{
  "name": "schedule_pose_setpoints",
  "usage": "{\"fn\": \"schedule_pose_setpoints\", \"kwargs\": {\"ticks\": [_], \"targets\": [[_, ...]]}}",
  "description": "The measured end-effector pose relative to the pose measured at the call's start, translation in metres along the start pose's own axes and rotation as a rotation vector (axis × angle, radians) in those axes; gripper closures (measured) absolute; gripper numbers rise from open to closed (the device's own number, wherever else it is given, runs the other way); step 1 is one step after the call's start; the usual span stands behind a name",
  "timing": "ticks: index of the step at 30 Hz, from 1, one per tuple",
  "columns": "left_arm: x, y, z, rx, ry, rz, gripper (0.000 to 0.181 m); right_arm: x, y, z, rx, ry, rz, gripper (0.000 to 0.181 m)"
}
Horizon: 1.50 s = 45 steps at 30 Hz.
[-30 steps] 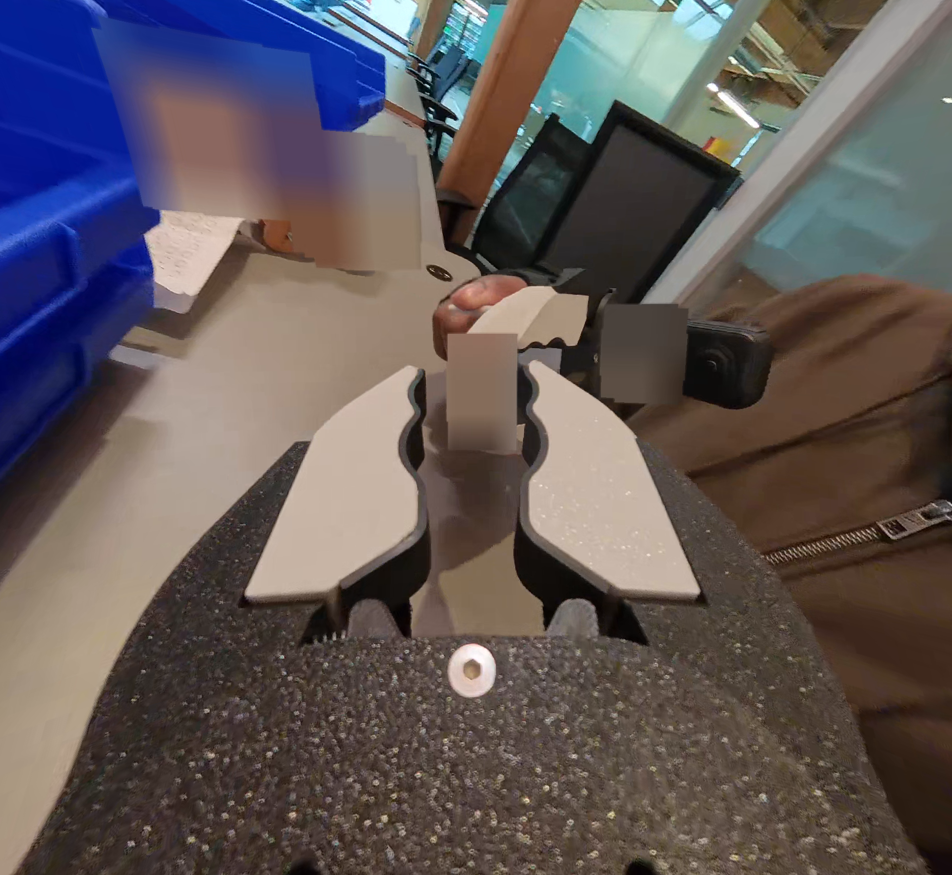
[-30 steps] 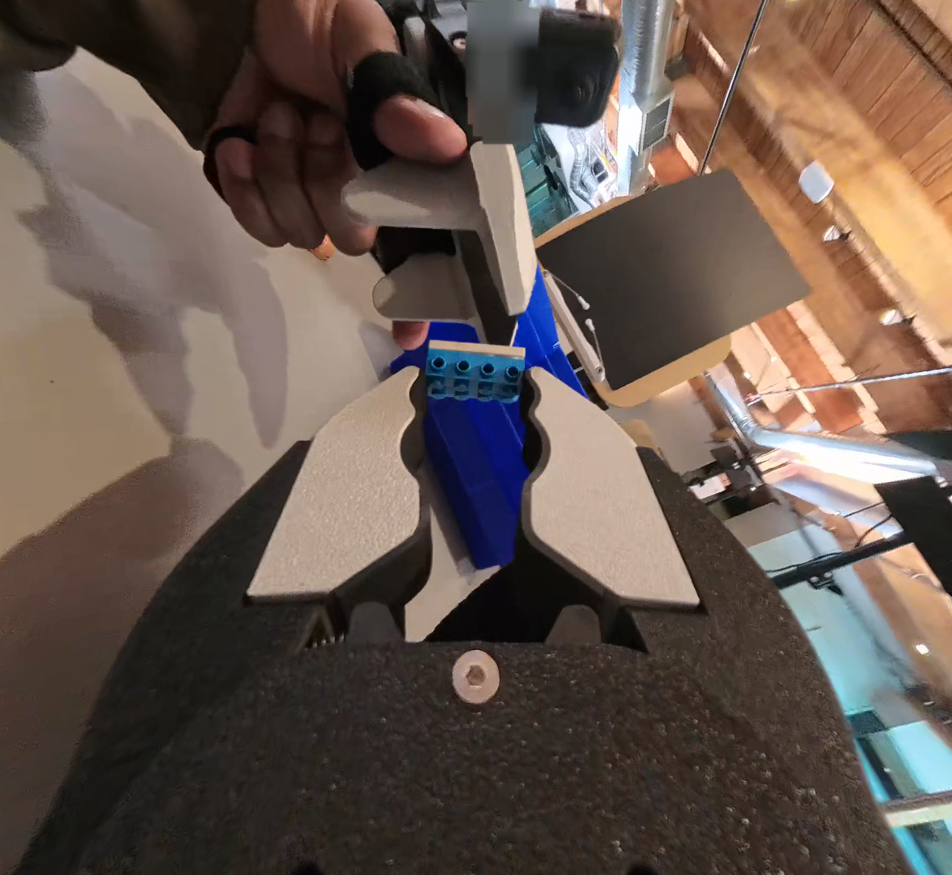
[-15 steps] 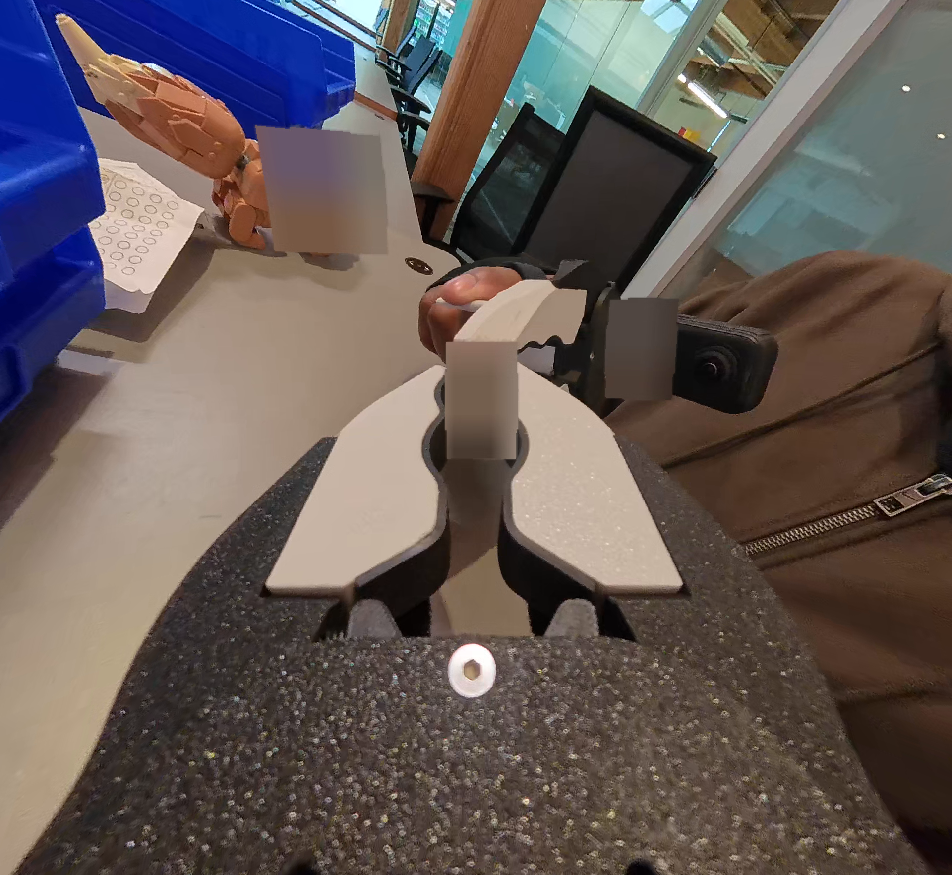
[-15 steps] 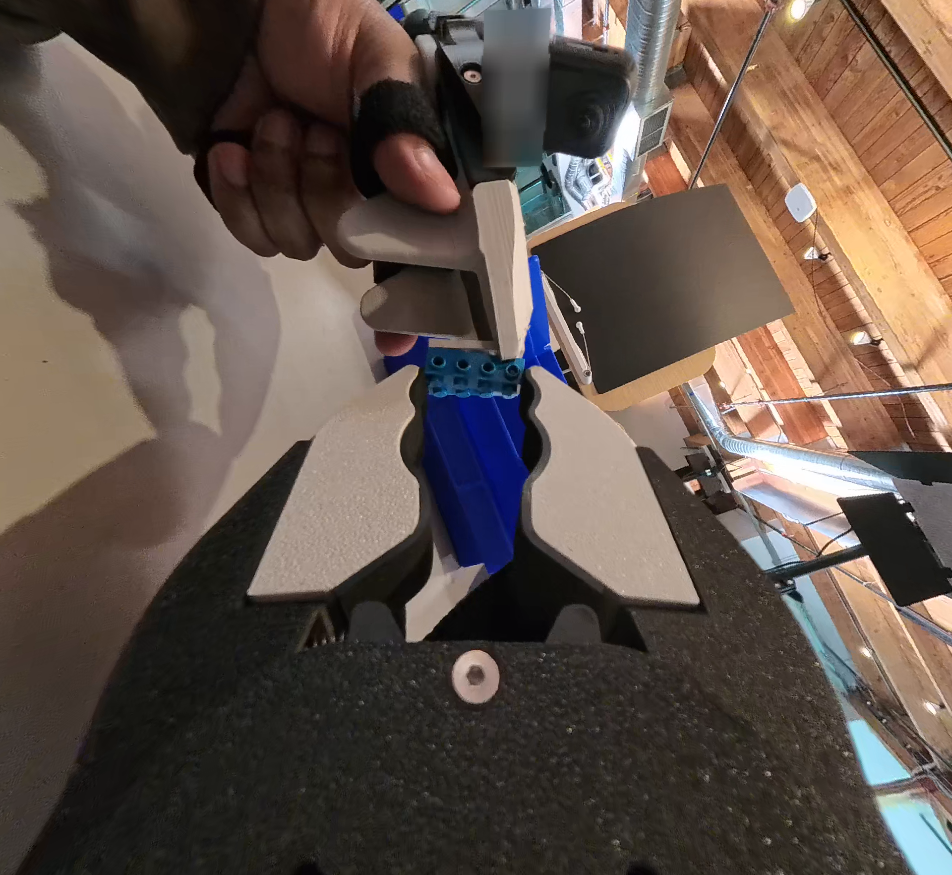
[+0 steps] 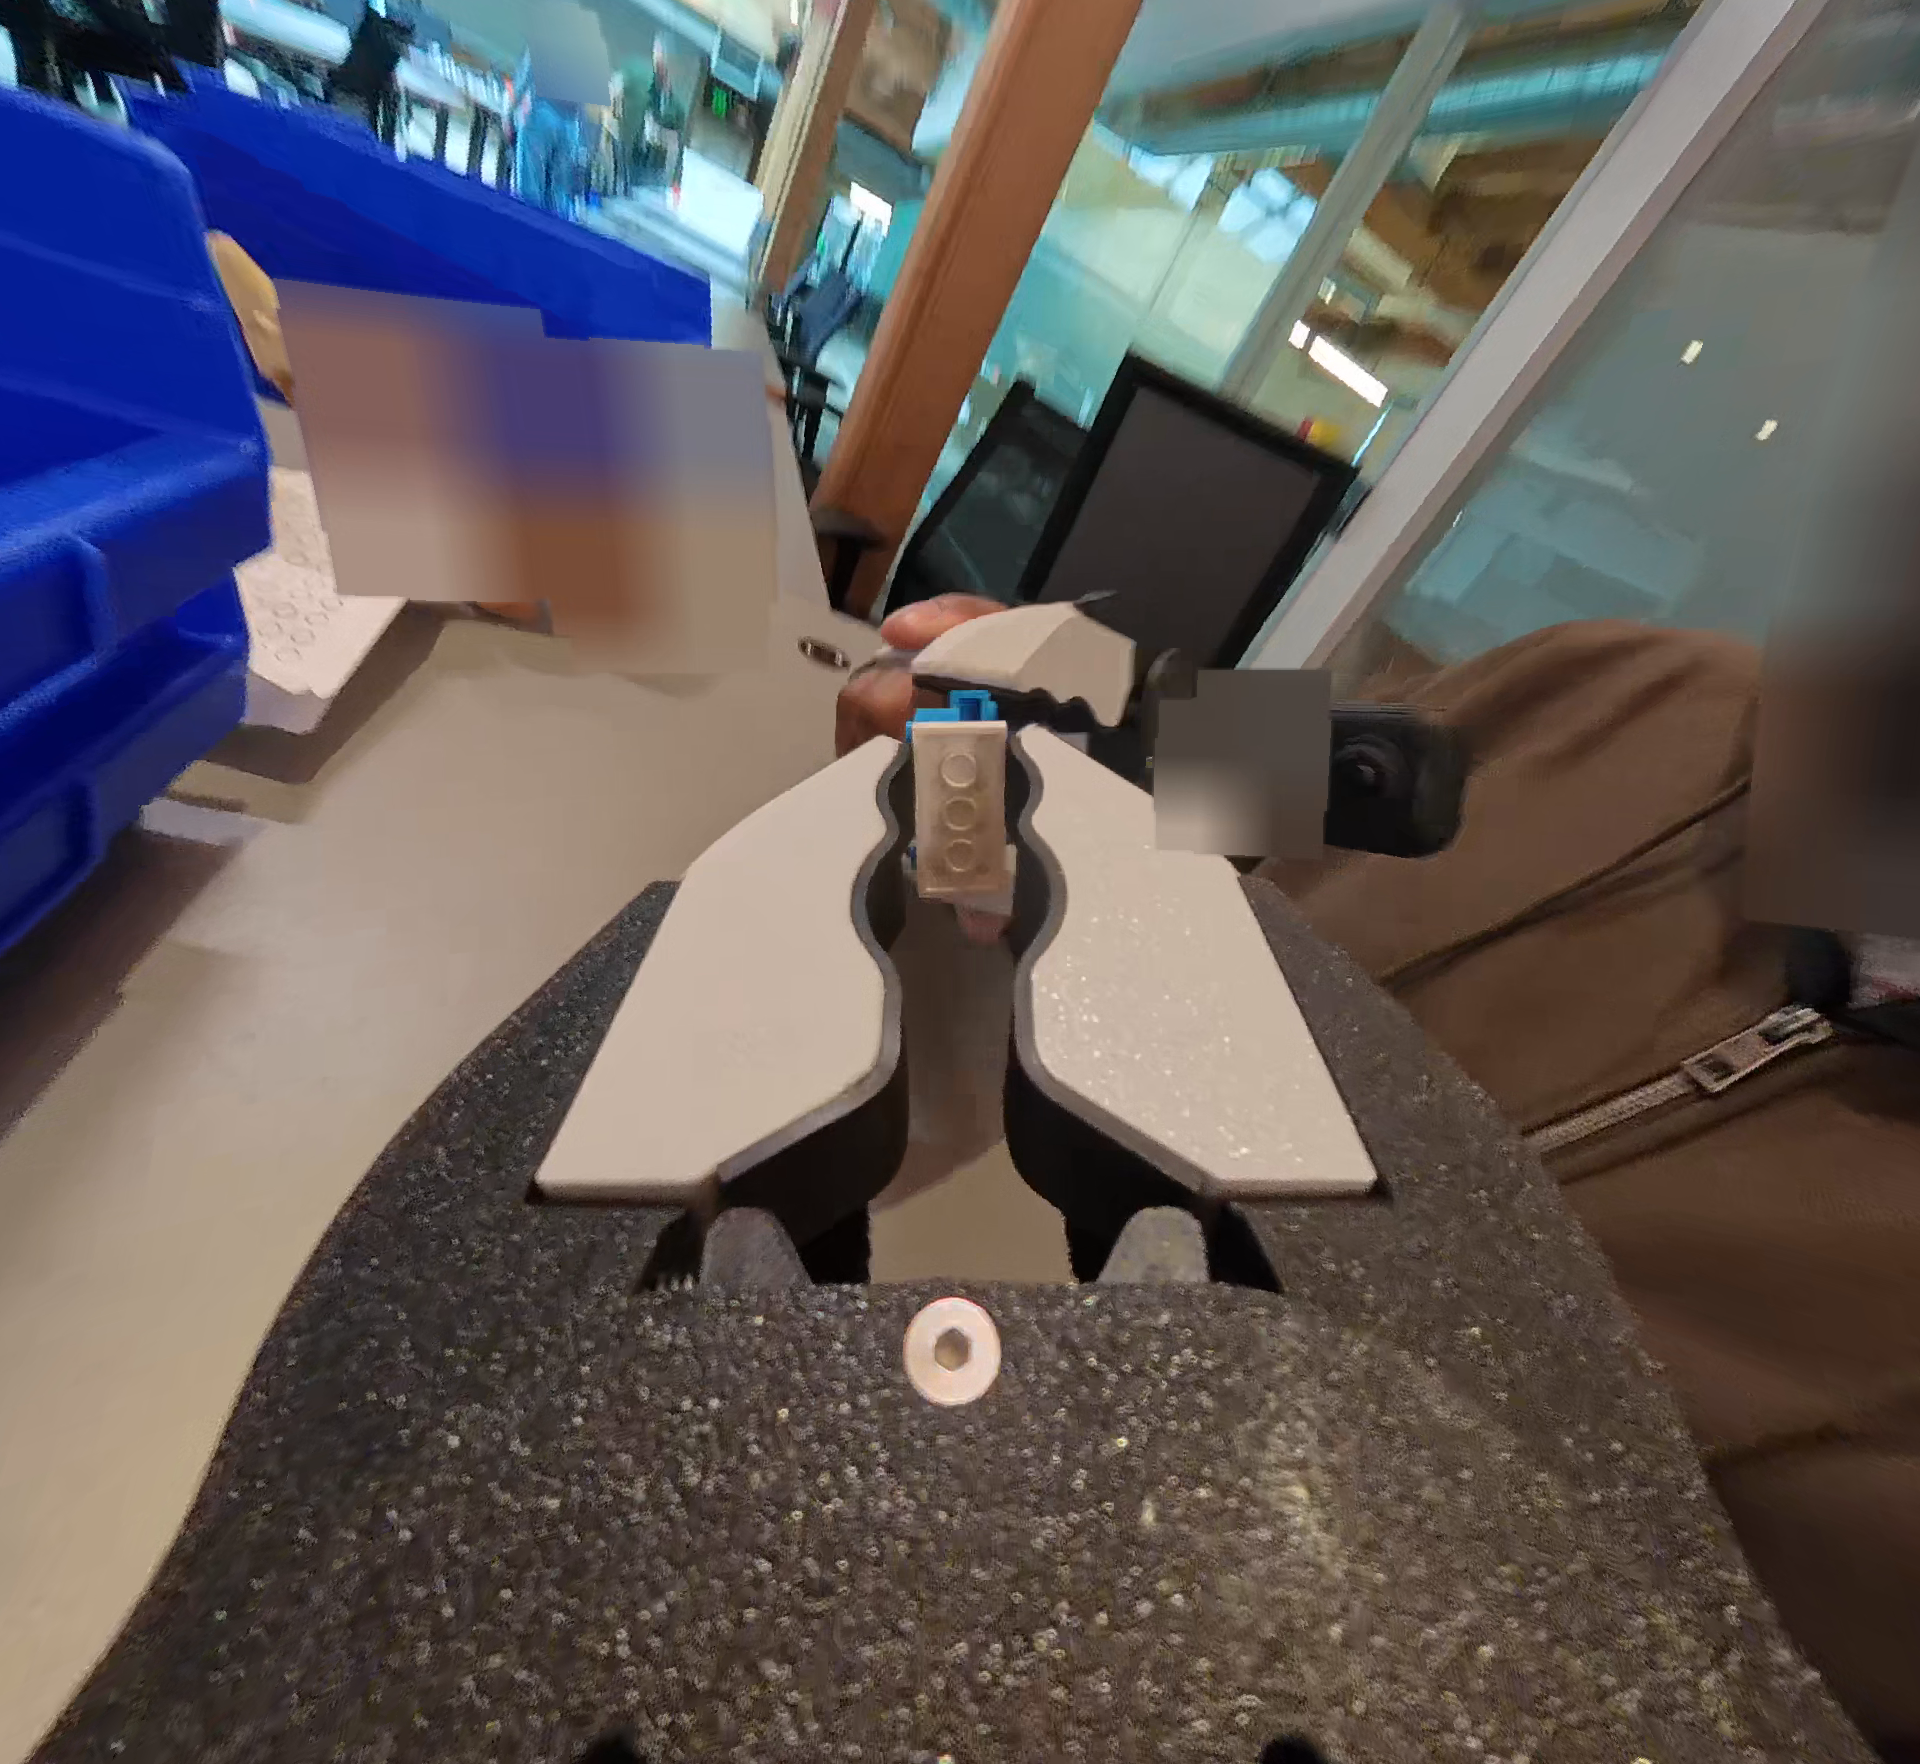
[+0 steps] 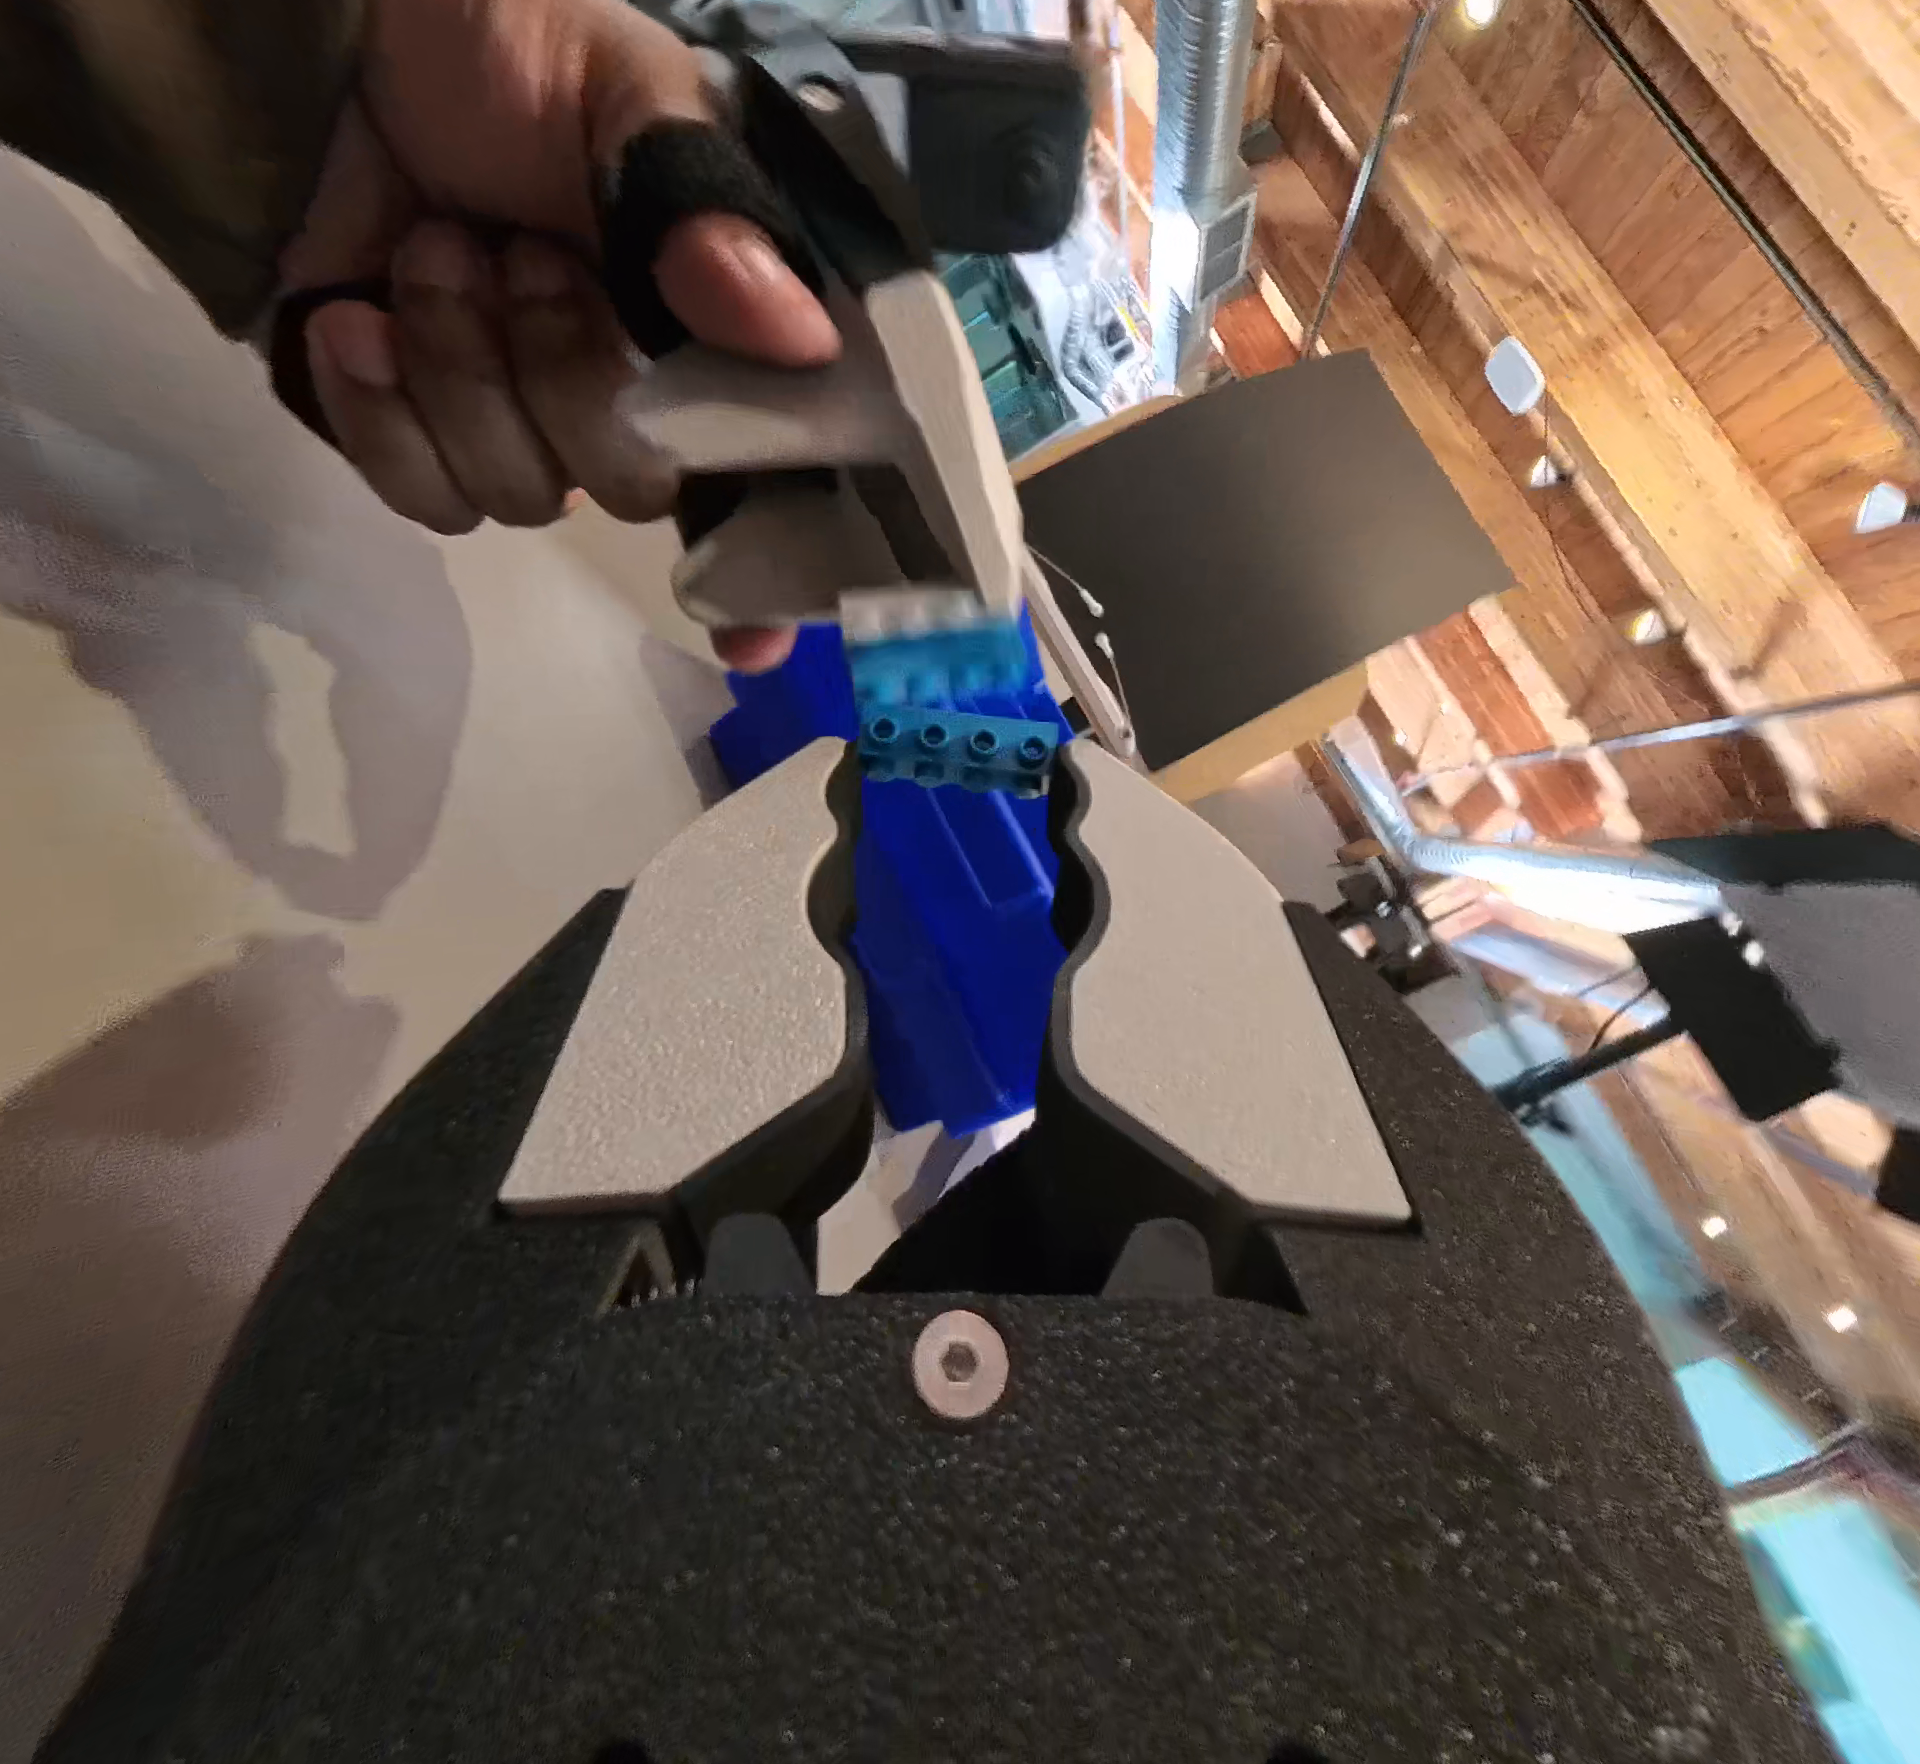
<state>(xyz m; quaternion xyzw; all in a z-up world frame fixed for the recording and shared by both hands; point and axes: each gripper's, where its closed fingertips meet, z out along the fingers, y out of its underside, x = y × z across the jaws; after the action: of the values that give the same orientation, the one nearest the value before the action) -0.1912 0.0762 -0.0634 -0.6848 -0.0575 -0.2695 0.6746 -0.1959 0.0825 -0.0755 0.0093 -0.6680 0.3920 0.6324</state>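
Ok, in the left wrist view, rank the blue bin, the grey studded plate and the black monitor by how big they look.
1. blue bin, though nearness inflates it
2. black monitor
3. grey studded plate, smallest despite sitting close, in the left tool

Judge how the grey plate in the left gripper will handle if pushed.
The grey plate looks rigid, probably light moulded plastic. Only its thin edges sit between the left gripper fingers, so a push may pivot it. The smooth sides could slip.

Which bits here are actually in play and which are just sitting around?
In play:
- left hand-held gripper, shut on grey studded plate
- right hand-held gripper, shut on blue studded brick

Lying about:
- blue bins
- paper sheet
- table
- black chair
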Motion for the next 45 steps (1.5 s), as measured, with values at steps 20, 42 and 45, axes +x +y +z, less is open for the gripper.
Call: {"fn": "schedule_pose_setpoints", "kwargs": {"ticks": [20, 42, 45], "targets": [[-0.041, -0.078, -0.062, 0.418, -0.256, 0.057, 0.165, 0.087, 0.047, 0.094, -0.239, -0.036, 0.033, 0.143], [-0.023, -0.053, -0.038, 0.207, -0.201, 0.144, 0.165, 0.021, -0.024, 0.084, 0.071, -0.175, -0.240, 0.145], [-0.021, -0.054, -0.040, 0.211, -0.192, 0.144, 0.165, 0.023, -0.017, 0.086, 0.040, -0.169, -0.261, 0.144]]}}
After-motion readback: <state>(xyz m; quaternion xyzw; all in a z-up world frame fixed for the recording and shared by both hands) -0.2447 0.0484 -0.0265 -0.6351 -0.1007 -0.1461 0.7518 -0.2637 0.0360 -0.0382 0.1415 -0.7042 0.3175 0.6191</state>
